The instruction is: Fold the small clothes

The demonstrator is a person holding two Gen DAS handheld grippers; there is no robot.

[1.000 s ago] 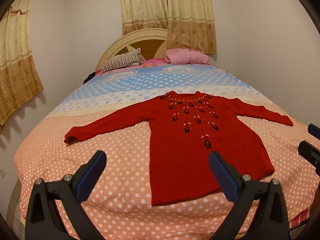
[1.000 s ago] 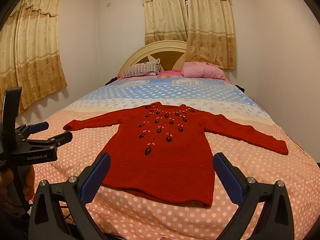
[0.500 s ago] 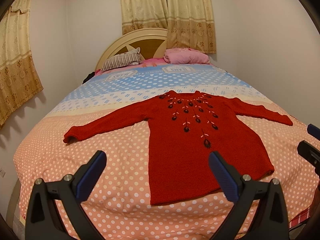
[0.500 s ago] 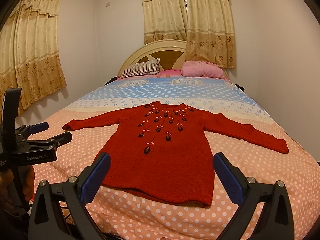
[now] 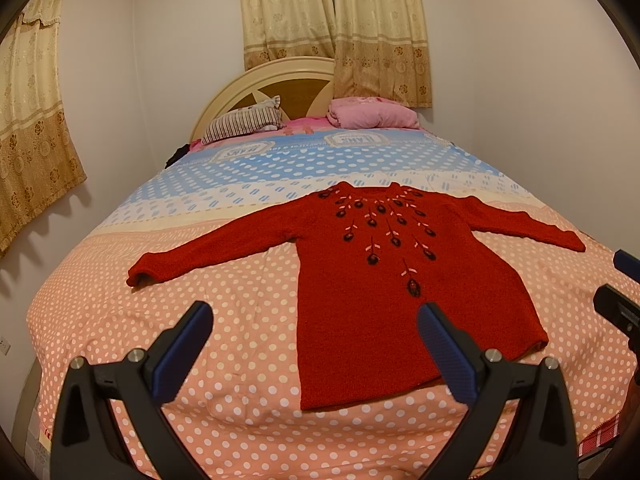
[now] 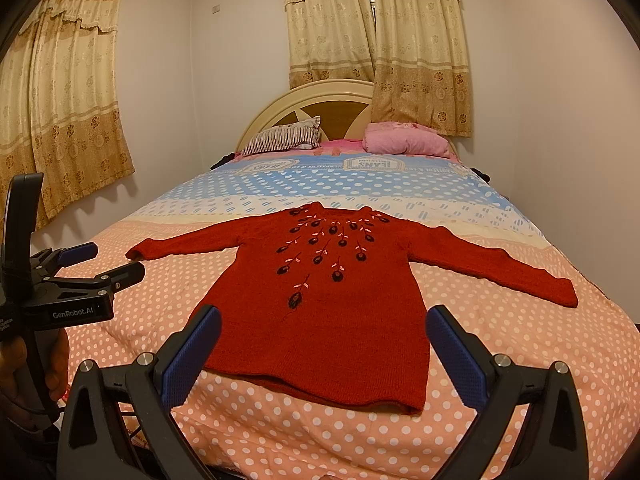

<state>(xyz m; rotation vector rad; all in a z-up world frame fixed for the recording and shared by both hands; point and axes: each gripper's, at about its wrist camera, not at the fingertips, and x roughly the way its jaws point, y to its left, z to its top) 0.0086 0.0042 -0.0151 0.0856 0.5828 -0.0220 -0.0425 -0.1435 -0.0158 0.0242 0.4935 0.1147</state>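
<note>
A red sweater (image 5: 396, 280) with dark embroidered flowers is lying flat, front up, on a polka-dot bedspread (image 5: 200, 312), both sleeves stretched out to the sides and its hem toward the foot of the bed. In the left wrist view, the left gripper (image 5: 316, 344) is hovering above the near edge of the bed with its blue-padded fingers (image 5: 182, 350) spread wide apart, holding nothing; the sweater's lower left corner is showing between them. At the right edge of this view, part of the right gripper (image 5: 620, 292) is showing. A striped pillow (image 5: 244, 122) and a pink pillow (image 5: 372, 114) are resting against the rounded headboard (image 5: 276, 80), beneath beige curtains (image 5: 336, 28). In the right wrist view, the right gripper (image 6: 324, 348) is likewise hanging over the near edge with fingers (image 6: 456, 354) wide open and empty, the sweater's (image 6: 332, 300) hem lying between them. On the left side of this view, the left gripper (image 6: 108, 264) is appearing sideways, its fingers parted, over the bedspread (image 6: 520, 340), apart from the sweater's left cuff.
</note>
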